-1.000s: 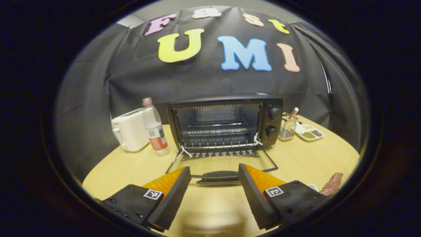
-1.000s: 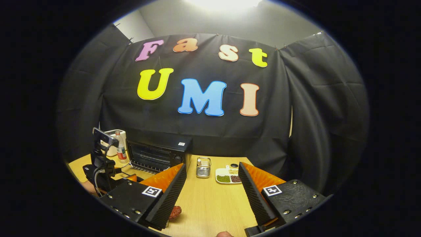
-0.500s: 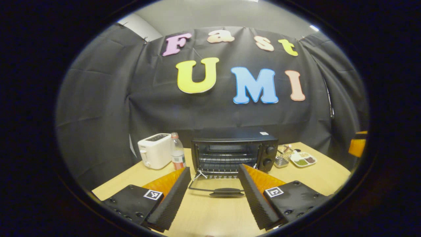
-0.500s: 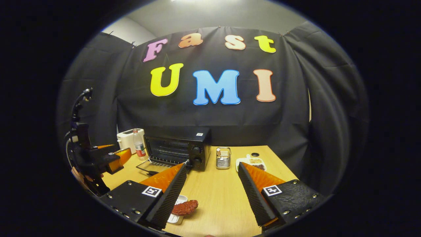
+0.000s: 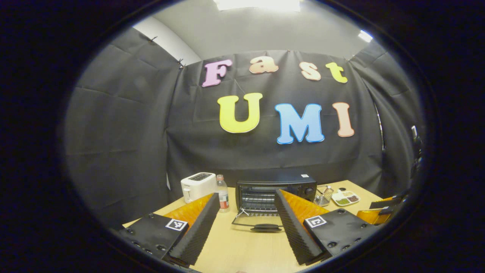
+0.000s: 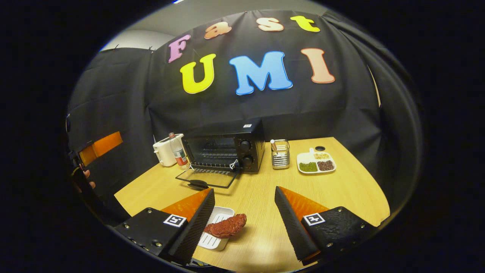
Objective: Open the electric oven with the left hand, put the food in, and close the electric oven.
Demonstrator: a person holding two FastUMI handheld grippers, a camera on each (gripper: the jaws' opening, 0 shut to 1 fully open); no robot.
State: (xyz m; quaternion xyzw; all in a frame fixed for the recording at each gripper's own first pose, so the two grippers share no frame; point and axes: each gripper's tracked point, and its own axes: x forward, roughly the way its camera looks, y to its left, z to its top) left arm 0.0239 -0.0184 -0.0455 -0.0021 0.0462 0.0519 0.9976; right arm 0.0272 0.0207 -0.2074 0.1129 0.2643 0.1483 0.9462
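The black electric oven [image 5: 276, 190] stands at the back of the table with its glass door [image 5: 257, 224] folded down flat, handle toward me. My left gripper [image 5: 246, 223] is open and held well back from the door, touching nothing. In the right gripper view the oven [image 6: 223, 149] is at the centre left with its door [image 6: 206, 178] down. A reddish-brown piece of meat [image 6: 226, 226] lies on a small white dish [image 6: 214, 239] near the table's front edge. My right gripper [image 6: 244, 223] is open above it, the meat just inside its left finger.
A white toaster [image 6: 163, 151] and a plastic bottle [image 6: 178, 153] stand left of the oven. A wire caddy [image 6: 280, 153] and a white divided plate [image 6: 316, 163] of beans are to its right. The left gripper [image 6: 100, 146] and a hand [image 6: 88, 178] show at the left edge.
My left gripper has drawn back from the open oven door and tipped upward. My right gripper has tilted down toward the table, bringing the meat and dish closer between its fingers.
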